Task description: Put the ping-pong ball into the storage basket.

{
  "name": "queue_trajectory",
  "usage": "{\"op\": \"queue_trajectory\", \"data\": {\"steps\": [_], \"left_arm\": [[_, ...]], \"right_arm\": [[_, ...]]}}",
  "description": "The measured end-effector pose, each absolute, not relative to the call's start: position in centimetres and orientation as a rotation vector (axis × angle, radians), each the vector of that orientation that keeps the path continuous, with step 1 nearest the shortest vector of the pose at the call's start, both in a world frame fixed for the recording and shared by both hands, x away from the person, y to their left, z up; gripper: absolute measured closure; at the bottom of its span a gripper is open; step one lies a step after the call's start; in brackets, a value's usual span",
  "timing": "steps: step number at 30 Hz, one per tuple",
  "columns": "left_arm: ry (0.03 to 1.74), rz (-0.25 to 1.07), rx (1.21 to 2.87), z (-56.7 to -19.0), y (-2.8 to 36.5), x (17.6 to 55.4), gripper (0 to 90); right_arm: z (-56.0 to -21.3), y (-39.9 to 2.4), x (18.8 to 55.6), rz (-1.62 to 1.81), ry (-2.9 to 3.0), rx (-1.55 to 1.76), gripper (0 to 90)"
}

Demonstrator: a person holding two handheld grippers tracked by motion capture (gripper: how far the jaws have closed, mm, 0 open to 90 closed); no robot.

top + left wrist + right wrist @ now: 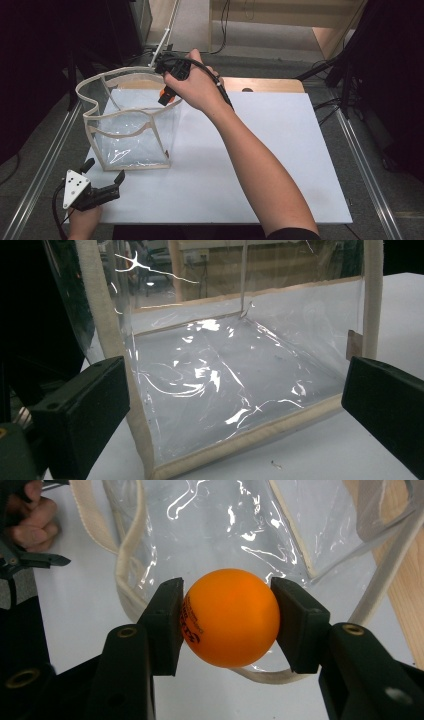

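Observation:
A clear plastic bag (131,131) with cream fabric trim stands open on the white table sheet (260,165) at the left. My right gripper (167,93) hangs over the bag's far rim, shut on an orange ping-pong ball (230,624) with dark print on its side. The ball (163,92) sits just above the bag's mouth (235,540). My left gripper (104,176) rests near the table's front left corner, open and empty, and faces the bag's near wall (225,385) from close by.
A wooden board (265,85) shows beyond the sheet's far edge. Metal rails (367,170) run along both sides of the table. Cables and dark stands crowd the floor at the back. The sheet's right half holds nothing but the person's forearm (260,170).

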State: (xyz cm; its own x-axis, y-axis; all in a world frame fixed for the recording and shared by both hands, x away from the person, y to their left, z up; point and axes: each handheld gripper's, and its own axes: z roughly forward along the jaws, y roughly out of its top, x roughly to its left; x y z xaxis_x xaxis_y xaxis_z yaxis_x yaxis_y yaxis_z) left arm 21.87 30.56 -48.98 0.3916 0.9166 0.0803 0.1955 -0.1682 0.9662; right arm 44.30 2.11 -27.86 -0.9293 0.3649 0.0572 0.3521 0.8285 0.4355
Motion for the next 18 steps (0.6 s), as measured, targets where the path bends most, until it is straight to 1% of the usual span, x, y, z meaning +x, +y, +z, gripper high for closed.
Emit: {"op": "queue_trajectory", "data": {"steps": [1,2,11,15,16,17,18], "left_arm": [[1.003,0.884,1.628,-49.0,30.6,21.9,0.0],[1.003,0.883,1.625,-49.0,30.5,21.9,0.0],[1.003,0.884,1.629,-49.0,30.6,21.9,0.0],[1.004,0.884,1.63,-49.0,30.6,21.9,0.0],[1.003,0.885,1.631,-49.0,30.5,21.9,0.0],[1.003,0.885,1.63,-49.0,30.5,21.9,0.0],[1.004,0.886,1.632,-49.0,30.5,21.9,0.0]], "right_arm": [[-28.0,2.1,44.4,0.692,2.972,0.589,45.3],[-28.0,2.0,44.4,0.688,2.961,0.59,40.8],[-27.0,0.4,43.4,0.733,2.904,0.6,23.1],[-27.1,-0.3,42.6,0.743,2.902,0.596,10.3],[-27.2,-0.4,42.4,0.735,2.891,0.598,8.2],[-27.3,-0.6,42.1,0.725,2.88,0.596,8.1],[-27.5,-0.7,41.9,0.726,2.874,0.598,4.5]]}}
